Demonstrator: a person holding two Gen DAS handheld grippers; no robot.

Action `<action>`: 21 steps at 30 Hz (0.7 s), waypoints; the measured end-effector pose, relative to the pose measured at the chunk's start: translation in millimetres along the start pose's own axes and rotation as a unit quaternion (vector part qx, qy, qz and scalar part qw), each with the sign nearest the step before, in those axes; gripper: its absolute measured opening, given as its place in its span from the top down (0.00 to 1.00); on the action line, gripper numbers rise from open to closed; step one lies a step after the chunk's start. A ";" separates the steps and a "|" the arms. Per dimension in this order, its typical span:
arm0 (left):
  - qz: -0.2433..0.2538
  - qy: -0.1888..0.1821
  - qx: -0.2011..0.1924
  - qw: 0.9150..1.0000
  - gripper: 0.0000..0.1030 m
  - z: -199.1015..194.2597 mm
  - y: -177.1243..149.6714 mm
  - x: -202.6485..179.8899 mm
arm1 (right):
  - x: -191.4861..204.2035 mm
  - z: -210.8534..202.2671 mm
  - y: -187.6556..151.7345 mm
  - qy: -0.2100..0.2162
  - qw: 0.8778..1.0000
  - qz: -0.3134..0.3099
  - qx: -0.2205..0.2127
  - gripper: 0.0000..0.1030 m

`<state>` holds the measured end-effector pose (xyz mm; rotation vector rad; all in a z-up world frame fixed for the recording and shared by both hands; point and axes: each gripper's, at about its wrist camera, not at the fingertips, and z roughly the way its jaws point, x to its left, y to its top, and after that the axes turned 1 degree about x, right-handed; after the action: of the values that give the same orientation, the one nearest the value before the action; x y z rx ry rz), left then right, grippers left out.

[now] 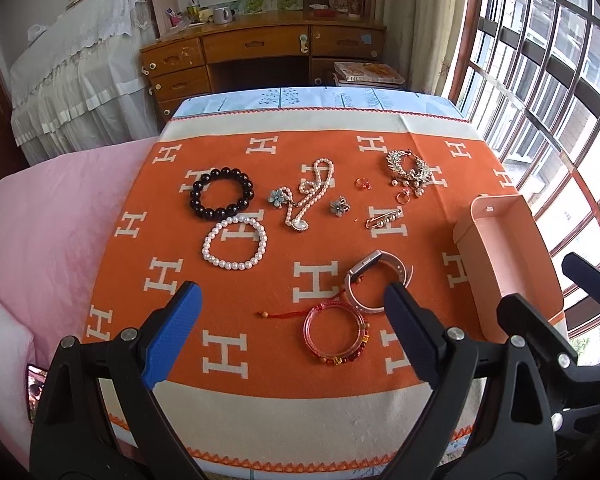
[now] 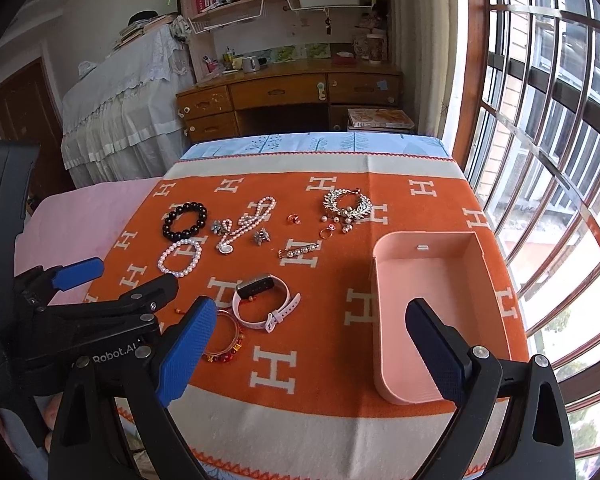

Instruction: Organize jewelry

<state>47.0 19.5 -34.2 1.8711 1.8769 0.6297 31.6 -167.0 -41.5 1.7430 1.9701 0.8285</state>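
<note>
Jewelry lies spread on an orange cloth (image 1: 260, 292): a black bead bracelet (image 1: 221, 194), a white pearl bracelet (image 1: 235, 248), a pearl necklace (image 1: 310, 196), a pink watch (image 1: 374, 284), a red bangle (image 1: 336, 334) and a silver leaf bracelet (image 1: 408, 168). An empty pink tray (image 2: 440, 312) sits at the right. My left gripper (image 1: 292, 328) hovers open above the near cloth, its right finger over the watch. My right gripper (image 2: 312, 344) is open too, its right finger over the tray's near end. Neither holds anything.
Small rings (image 1: 363, 183), a pearl pin (image 1: 384, 220) and flower brooches (image 1: 339, 206) lie mid-cloth. A pink bedspread (image 1: 40, 240) lies left, a wooden desk (image 1: 260, 56) stands behind, and barred windows (image 1: 540, 100) run along the right.
</note>
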 end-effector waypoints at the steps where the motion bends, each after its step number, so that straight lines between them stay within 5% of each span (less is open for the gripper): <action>1: 0.000 -0.001 -0.001 1.000 0.12 0.3 2.3 2.2 | 1.4 0.5 2.6 -0.001 1.000 -0.004 0.000 0.06; 9: 0.037 -0.011 -0.022 0.999 0.12 -0.1 27.4 20.2 | 4.6 3.3 36.4 0.006 0.999 -0.033 -0.001 0.07; 17: 0.007 -0.066 0.019 0.998 0.12 10.9 78.5 70.7 | 4.5 23.8 99.4 0.030 0.998 -0.031 0.037 0.26; 21: 0.003 -0.050 -0.003 0.999 0.12 16.4 101.6 85.3 | 14.3 55.0 130.8 0.045 0.996 -0.028 0.067 0.30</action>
<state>138.1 104.7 13.9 1.8691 1.8053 0.5342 163.3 -135.8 3.5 1.7417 2.1687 0.7862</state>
